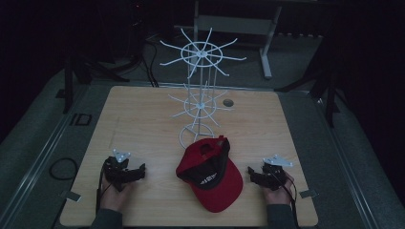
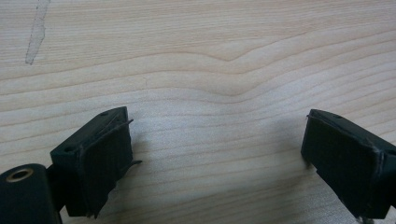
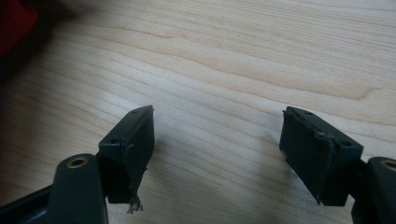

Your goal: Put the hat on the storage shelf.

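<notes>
**Red cap lying between two open hand-held grippers**

A red and black baseball cap [image 1: 211, 172] is lying on the light wooden bench [image 1: 143, 119], near its front edge, with its brim pointing toward the person. Just behind the cap, a white wire display rack with two tiers of radiating hooks [image 1: 199, 90] is standing upright, its round base touching or nearly touching the cap's back.

The left hand-held gripper [image 1: 125, 171] is resting low on the bench, well to the left of the cap; in the left gripper view its jaws are standing wide apart over bare wood, holding nothing [image 2: 215, 158]. The right hand-held gripper [image 1: 265, 175] is sitting just beside the cap's right edge. In the right gripper view its jaws are likewise spread wide and empty [image 3: 217, 158], with a corner of the red cap [image 3: 14, 21] showing at the upper left.
</notes>
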Motion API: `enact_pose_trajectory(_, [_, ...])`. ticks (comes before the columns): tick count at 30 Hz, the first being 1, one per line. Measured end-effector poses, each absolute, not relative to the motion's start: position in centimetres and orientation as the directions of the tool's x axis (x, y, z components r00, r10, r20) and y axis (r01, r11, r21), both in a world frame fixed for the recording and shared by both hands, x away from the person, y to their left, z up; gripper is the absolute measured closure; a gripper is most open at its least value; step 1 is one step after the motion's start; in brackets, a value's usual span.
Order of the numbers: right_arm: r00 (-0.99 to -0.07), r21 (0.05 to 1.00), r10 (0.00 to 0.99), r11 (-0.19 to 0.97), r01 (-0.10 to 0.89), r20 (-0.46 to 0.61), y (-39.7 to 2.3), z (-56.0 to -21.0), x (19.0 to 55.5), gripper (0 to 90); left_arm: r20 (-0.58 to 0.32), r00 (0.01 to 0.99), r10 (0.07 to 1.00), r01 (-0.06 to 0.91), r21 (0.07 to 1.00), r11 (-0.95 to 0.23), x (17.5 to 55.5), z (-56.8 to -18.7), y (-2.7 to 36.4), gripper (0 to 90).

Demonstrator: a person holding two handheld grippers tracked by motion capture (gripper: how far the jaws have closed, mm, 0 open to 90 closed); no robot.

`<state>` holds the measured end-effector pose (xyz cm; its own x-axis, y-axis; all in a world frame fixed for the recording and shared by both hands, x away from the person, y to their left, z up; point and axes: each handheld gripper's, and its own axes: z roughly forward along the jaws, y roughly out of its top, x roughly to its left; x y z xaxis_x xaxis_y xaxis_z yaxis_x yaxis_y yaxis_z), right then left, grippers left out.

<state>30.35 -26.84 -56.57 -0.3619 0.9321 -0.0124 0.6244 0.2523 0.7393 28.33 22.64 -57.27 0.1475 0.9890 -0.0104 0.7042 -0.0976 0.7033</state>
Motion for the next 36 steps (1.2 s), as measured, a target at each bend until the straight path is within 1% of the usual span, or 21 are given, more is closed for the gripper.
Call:
enact_pose_trajectory(3, [-0.361, 0.739, 0.933, 0.252, 0.625, -0.013, -26.8, -56.6, 30.3, 25.3, -0.01, 0.148, 0.989, 0.704, 0.703, -0.098, 28.3, -57.3, 22.6, 8.8])
enact_pose_trajectory(4, [-0.364, 0.737, 0.931, 0.255, 0.626, -0.012, -26.8, -56.6, 30.4, 21.8, -0.01, 0.148, 0.989, 0.704, 0.703, -0.098, 28.3, -57.3, 22.6, 8.7])
enact_pose_trajectory(5, [-0.364, 0.737, 0.931, 0.255, 0.626, -0.012, -26.8, -56.6, 30.4, 21.8, -0.01, 0.148, 0.989, 0.704, 0.703, -0.098, 28.3, -57.3, 22.6, 8.7])
enact_pose_trajectory(6, [-0.379, 0.733, 0.925, 0.268, 0.625, -0.015, -26.7, -56.6, 30.4, 19.5, -0.01, 0.148, 0.989, 0.704, 0.703, -0.098, 28.3, -57.3, 22.6, 8.7])
enact_pose_trajectory(8, [-0.376, 0.732, 0.926, 0.266, 0.628, -0.014, -26.7, -56.6, 30.4, 20.2, -0.01, 0.148, 0.989, 0.704, 0.703, -0.098, 28.3, -57.3, 22.6, 8.8])
enact_pose_trajectory(11, [-0.367, 0.719, 0.93, 0.262, 0.644, -0.01, -26.7, -56.3, 30.4, 27.9, -0.01, 0.149, 0.989, 0.704, 0.703, -0.099, 28.3, -57.3, 22.6, 8.7])
enact_pose_trajectory(13, [-0.372, 0.704, 0.928, 0.266, 0.659, -0.003, -26.7, -55.9, 30.4, 37.9, -0.01, 0.149, 0.989, 0.704, 0.703, -0.099, 28.3, -57.3, 22.6, 8.7])
enact_pose_trajectory(16, [-0.403, 0.706, 0.914, 0.255, 0.661, 0.048, -26.9, -55.3, 30.2, 43.7, -0.011, 0.149, 0.989, 0.704, 0.704, -0.098, 28.3, -57.3, 22.6, 8.8])
enact_pose_trajectory(21, [-0.46, 0.755, 0.881, 0.228, 0.615, 0.109, -26.7, -53.5, 29.7, 41.5, -0.01, 0.158, 0.987, 0.703, 0.703, -0.105, 28.3, -57.3, 22.6, 8.8])
enact_pose_trajectory(25, [-0.513, 0.768, 0.845, 0.229, 0.598, 0.148, -26.1, -52.6, 29.7, 35.4, -0.01, 0.161, 0.987, 0.703, 0.703, -0.108, 28.3, -57.3, 22.6, 8.8])
enact_pose_trajectory(27, [-0.543, 0.761, 0.819, 0.231, 0.607, 0.185, -25.6, -52.6, 29.9, 32.7, -0.01, 0.162, 0.987, 0.703, 0.703, -0.109, 28.3, -57.3, 22.6, 8.8])
enact_pose_trajectory(29, [-0.555, 0.757, 0.81, 0.239, 0.608, 0.19, -25.2, -52.7, 29.9, 31.7, -0.009, 0.163, 0.987, 0.703, 0.703, -0.109, 28.3, -57.3, 22.6, 8.8])
enact_pose_trajectory(30, [-0.579, 0.745, 0.791, 0.263, 0.613, 0.197, -24.4, -52.9, 30.1, 30.7, -0.009, 0.164, 0.986, 0.703, 0.703, -0.11, 28.3, -57.3, 22.6, 8.8])
enact_pose_trajectory(33, [-0.598, 0.737, 0.774, 0.278, 0.616, 0.208, -23.8, -53.3, 30.3, 30.3, -0.011, 0.165, 0.986, 0.702, 0.703, -0.11, 28.3, -57.3, 22.6, 8.8])
enact_pose_trajectory(36, [-0.635, 0.716, 0.734, 0.307, 0.627, 0.241, -22.6, -53.9, 30.9, 31.3, -0.01, 0.167, 0.986, 0.702, 0.703, -0.112, 28.3, -57.3, 22.6, 8.8])
